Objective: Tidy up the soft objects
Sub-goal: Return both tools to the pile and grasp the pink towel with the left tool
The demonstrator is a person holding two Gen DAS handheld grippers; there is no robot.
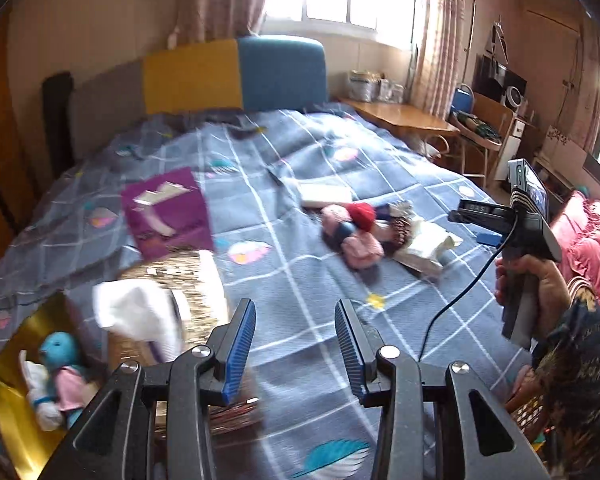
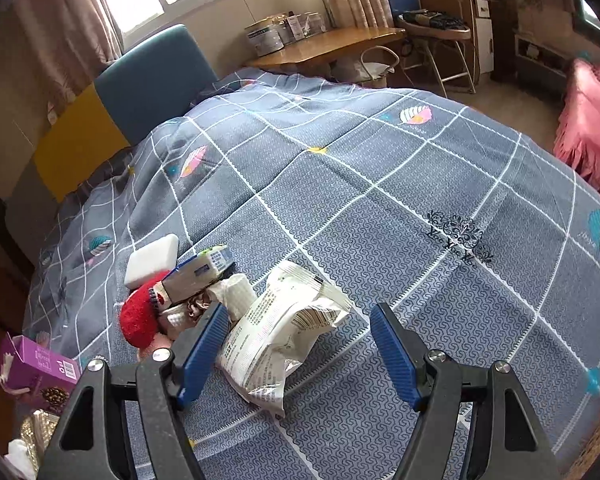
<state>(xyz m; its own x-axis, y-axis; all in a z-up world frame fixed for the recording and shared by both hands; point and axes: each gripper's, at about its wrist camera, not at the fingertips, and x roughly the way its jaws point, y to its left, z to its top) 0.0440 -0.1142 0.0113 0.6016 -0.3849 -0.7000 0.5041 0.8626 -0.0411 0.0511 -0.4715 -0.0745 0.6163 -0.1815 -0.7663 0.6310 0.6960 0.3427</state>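
**Open jaws over a cluttered bedspread**

The right gripper (image 2: 296, 344) hangs over the bed (image 2: 380, 200), its blue-padded jaws spread wide with nothing between them. A crinkled white snack packet (image 2: 284, 332) lies on the grey checked cover just ahead, beside the left jaw. Behind it sits a small heap: a red plush piece (image 2: 138, 320), a white sponge block (image 2: 152, 260) and a blue-and-white carton (image 2: 200, 272). A purple box (image 2: 36, 364) stands at the far left. A wooden table (image 2: 332, 44) with jars stands beyond the bed.
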